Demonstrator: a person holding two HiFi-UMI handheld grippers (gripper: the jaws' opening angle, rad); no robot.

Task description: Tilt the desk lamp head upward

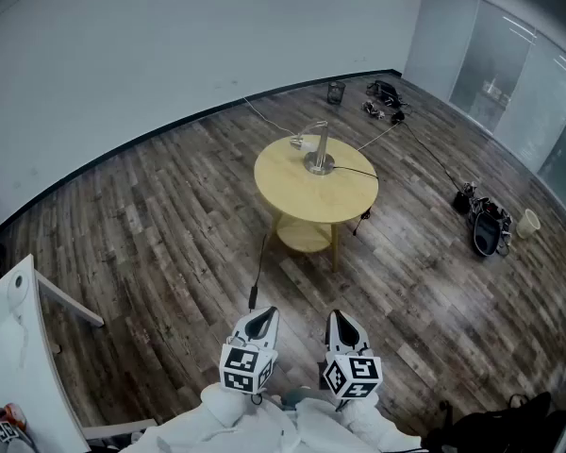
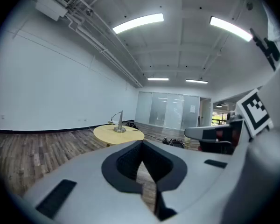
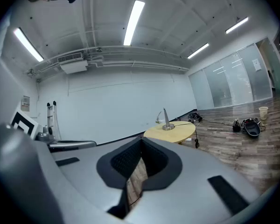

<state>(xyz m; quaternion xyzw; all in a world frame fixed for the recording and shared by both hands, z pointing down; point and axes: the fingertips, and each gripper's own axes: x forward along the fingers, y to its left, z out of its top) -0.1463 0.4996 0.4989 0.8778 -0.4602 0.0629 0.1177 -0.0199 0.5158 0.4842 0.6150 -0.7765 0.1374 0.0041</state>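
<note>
Both grippers, left (image 1: 262, 321) and right (image 1: 343, 325), were shut and empty, well apart from the lamp (image 1: 318, 149) near the table's (image 1: 269, 185) far edge. Judged: approach step. The next move called for closing in and opening a claw at the head (image 1: 298, 143).

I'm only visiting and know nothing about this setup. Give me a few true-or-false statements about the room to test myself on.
1. The left gripper and the right gripper both have their jaws together, with nothing between them. True.
2. The desk lamp stands on the round yellow table. True.
3. The right gripper is touching the lamp. False: it is held well away from the table.
4. The room is carpeted. False: the floor is wood planks.
</note>
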